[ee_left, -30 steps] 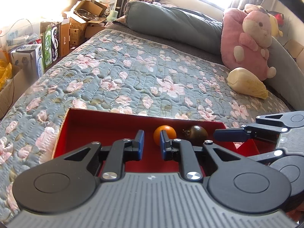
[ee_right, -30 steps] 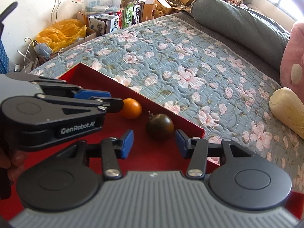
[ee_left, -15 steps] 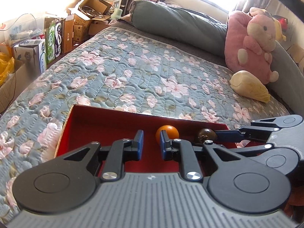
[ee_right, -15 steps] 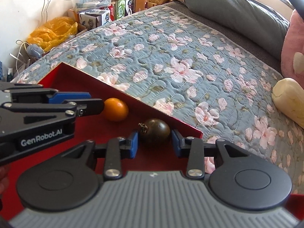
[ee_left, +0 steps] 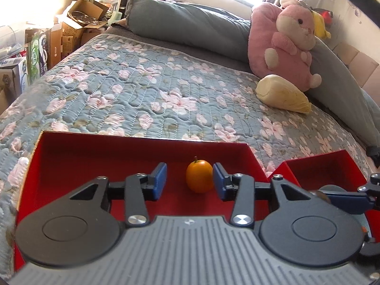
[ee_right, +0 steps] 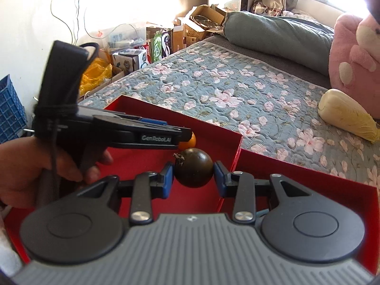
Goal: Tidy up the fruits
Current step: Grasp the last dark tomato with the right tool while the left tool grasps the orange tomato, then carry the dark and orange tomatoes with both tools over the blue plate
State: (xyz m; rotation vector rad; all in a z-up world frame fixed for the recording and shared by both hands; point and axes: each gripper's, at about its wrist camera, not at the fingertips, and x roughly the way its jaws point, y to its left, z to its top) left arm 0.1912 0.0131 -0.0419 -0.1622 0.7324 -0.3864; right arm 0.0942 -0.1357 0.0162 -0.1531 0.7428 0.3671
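A small orange fruit [ee_left: 199,177] lies in a red box [ee_left: 95,149] on the bed. My left gripper [ee_left: 189,181] is open, its pads on either side of the fruit, the right pad close to it. My right gripper [ee_right: 192,179] is shut on a dark brown tomato [ee_right: 193,167] and holds it above the edge between the red box [ee_right: 213,133] and a second red box [ee_right: 308,173]. In the right wrist view the left gripper [ee_right: 187,136] covers most of the orange fruit [ee_right: 190,141]. In the left wrist view the right gripper shows only as a finger [ee_left: 346,200] at the lower right.
The second red box [ee_left: 327,166] sits right of the first. A pale cabbage [ee_left: 282,95] and a pink plush toy [ee_left: 285,38] lie at the far right of the floral quilt [ee_left: 142,83]. Cardboard boxes [ee_left: 78,23] stand beside the bed at left.
My left gripper has opened and now straddles the orange fruit. My right gripper closed on the dark tomato, lifted it and carried it right, toward the second box.
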